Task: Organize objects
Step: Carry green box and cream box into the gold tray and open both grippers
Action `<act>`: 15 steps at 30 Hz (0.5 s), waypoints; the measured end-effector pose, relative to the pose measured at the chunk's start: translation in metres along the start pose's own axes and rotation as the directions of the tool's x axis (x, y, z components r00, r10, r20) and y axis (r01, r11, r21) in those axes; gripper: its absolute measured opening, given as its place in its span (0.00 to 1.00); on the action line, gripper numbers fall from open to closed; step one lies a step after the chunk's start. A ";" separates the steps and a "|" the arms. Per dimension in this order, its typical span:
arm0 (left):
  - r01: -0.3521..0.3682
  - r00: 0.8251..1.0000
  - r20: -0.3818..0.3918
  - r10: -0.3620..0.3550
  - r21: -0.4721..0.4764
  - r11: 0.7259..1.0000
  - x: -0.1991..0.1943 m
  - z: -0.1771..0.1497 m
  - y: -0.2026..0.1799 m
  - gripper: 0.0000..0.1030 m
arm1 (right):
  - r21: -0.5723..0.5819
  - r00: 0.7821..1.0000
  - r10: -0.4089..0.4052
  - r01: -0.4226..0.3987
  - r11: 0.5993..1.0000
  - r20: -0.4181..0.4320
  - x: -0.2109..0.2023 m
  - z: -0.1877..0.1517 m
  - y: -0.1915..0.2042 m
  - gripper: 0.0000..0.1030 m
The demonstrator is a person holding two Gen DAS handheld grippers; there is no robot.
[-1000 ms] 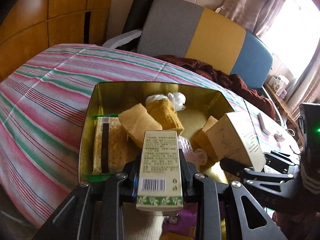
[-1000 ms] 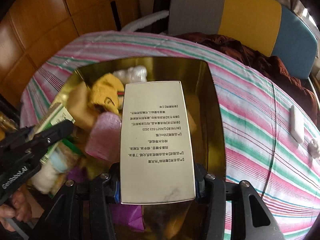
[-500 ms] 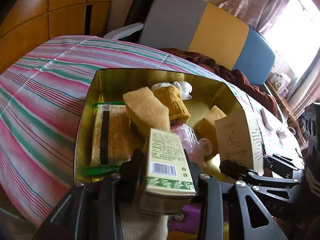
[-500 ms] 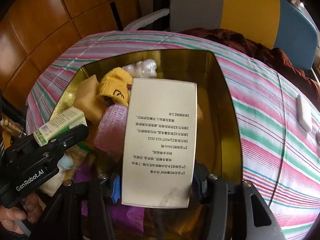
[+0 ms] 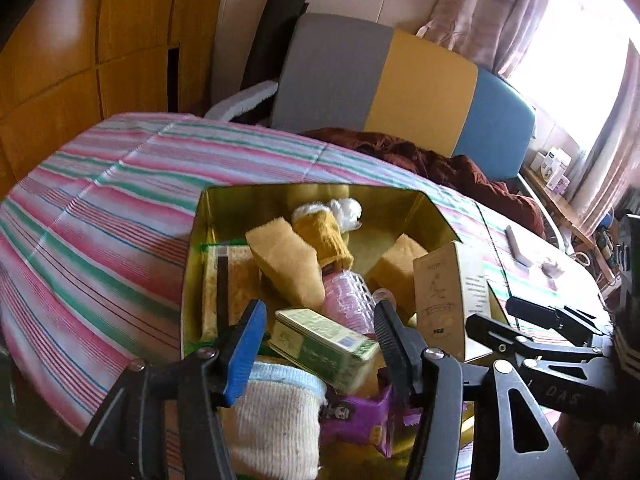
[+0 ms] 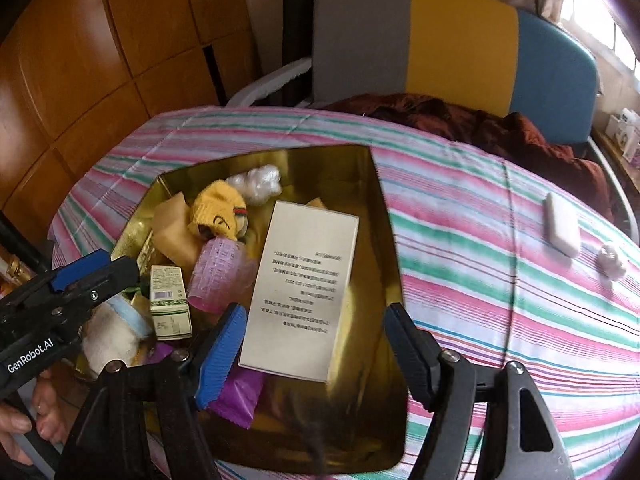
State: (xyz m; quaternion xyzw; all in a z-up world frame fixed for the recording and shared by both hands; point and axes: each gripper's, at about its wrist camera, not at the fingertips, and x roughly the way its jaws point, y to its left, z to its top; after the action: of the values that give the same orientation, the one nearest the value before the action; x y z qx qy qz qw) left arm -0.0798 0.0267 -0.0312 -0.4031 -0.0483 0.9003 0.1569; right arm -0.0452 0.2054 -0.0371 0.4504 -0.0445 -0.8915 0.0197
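Observation:
A gold tin box (image 5: 192,280) (image 6: 384,240) sits on the striped table, filled with sponges, a yellow sock, a pink roller and packets. My left gripper (image 5: 320,332) is open above its near edge; the small green carton (image 5: 324,344) (image 6: 170,296) lies loose in the tin between its fingers. My right gripper (image 6: 316,344) is open over the tin; the cream box (image 6: 304,292) (image 5: 452,296) lies free inside, leaning on the contents.
A white bar (image 6: 562,230) and a small white wad (image 6: 612,260) lie on the striped cloth (image 6: 500,280) to the right. A grey, yellow and blue chair (image 5: 400,80) with a dark red cloth stands behind the table. Wooden panels are at left.
Both grippers have opened. The green carton dropped from the left gripper into the tin, and the cream box left the right gripper and settled in the tin.

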 end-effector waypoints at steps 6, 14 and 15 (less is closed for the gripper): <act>-0.013 0.999 0.042 0.011 0.054 0.998 -0.019 0.000 -0.012 0.59 | 0.013 0.998 0.007 -0.008 1.000 0.055 -0.023 -0.005 0.000 0.71; -0.042 0.994 0.109 0.029 0.115 0.992 -0.045 -0.004 -0.031 0.66 | 0.014 0.996 0.008 -0.009 1.000 0.085 -0.040 -0.015 0.006 0.71; -0.044 0.993 0.116 0.031 0.119 0.992 -0.048 -0.004 -0.033 0.67 | 0.015 0.996 0.009 -0.010 1.000 0.089 -0.042 -0.016 0.007 0.71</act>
State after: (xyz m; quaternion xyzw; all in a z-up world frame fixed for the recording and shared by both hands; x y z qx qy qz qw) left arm -0.0390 0.0420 0.0071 -0.3415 0.0051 0.9260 0.1611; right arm -0.0074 0.2008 -0.0127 0.4104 -0.0543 -0.9101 0.0185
